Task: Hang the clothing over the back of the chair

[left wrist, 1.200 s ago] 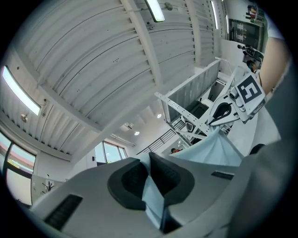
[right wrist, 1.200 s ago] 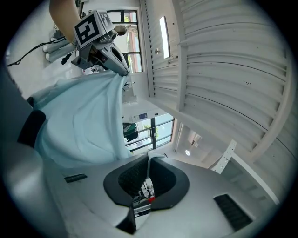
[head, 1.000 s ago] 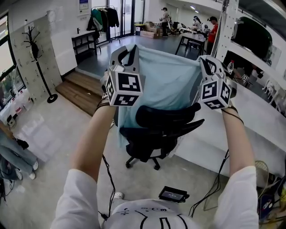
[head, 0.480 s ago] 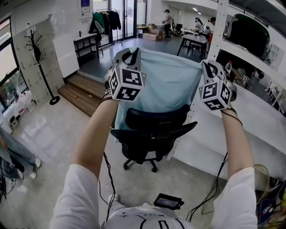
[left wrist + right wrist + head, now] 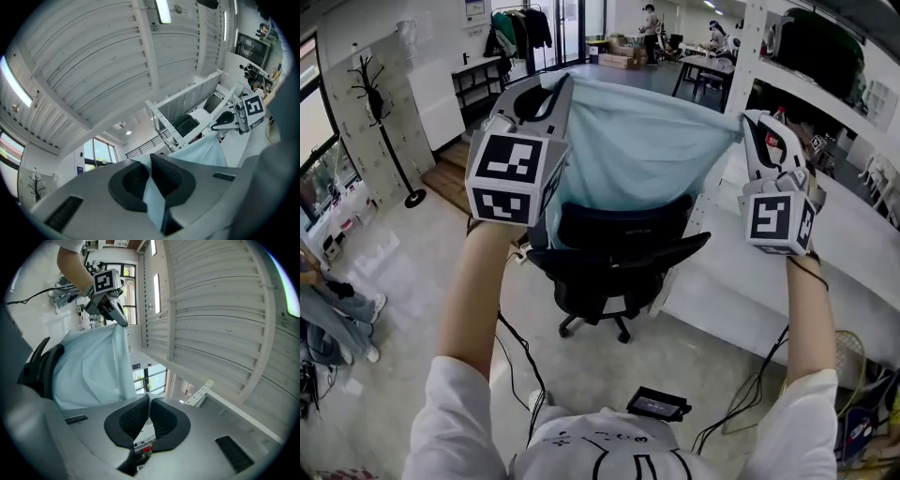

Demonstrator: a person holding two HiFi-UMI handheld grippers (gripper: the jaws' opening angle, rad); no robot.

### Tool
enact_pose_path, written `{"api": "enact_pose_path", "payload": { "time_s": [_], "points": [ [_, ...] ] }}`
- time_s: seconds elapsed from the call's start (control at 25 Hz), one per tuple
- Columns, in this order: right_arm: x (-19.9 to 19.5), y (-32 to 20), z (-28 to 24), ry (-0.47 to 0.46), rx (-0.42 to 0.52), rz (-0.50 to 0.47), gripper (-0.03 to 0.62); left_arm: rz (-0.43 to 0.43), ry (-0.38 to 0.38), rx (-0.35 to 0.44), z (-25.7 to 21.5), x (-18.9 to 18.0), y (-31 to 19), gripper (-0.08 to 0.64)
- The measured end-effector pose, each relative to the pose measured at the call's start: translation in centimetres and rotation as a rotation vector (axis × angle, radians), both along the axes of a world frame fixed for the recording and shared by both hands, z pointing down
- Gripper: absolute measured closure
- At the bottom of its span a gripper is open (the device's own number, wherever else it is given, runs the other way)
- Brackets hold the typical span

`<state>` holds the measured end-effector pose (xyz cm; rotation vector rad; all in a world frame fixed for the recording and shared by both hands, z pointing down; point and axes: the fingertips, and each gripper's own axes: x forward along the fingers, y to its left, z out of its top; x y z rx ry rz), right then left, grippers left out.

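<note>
Left gripper (image 5: 151,165) jaws pressed together, pinching fold of pale blue fabric garment (image 5: 642,155) at one top corner. Right gripper (image 5: 149,403) jaws almost together, nipping other top corner at tips; fabric there thin, hard to make out between pads. Garment spread taut between both grippers, raised over back of black wheeled office chair (image 5: 614,272); lower part hidden behind chair back, contact with chair unclear. White shelving rack (image 5: 748,56) held dark bulky item (image 5: 816,56), cut off at frame edge.
</note>
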<state>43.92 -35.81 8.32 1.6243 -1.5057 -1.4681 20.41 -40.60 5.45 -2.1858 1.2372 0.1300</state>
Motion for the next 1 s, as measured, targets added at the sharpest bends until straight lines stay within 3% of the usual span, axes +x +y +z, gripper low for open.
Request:
{"api": "enact_pose_path", "payload": {
  "time_s": [0.28,0.48,0.64,0.84,1.0],
  "points": [
    [-1.6,8.9,2.0,0.024,0.079,-0.014,0.565,0.063,-0.002,0.023,1.9,-1.8,9.1,0.54],
    [-2.7,12.6,6.0,0.033,0.04,0.006,0.565,0.063,-0.015,0.033,4.3,-2.7,12.6,0.54],
    [-3.9,15.2,9.1,0.001,-0.017,0.013,0.565,0.075,0.01,-0.026,7.1,-3.8,15.1,0.54],
    [-4.9,18.1,12.1,-0.038,-0.101,0.04,0.566,0.084,-0.046,-0.126,11.5,-4.8,18.5,0.54],
    [-5.5,20.3,15.1,-0.07,-0.168,0.059,0.566,0.106,-0.048,-0.212,14.9,-5.5,20.6,0.54]
  ]
}}
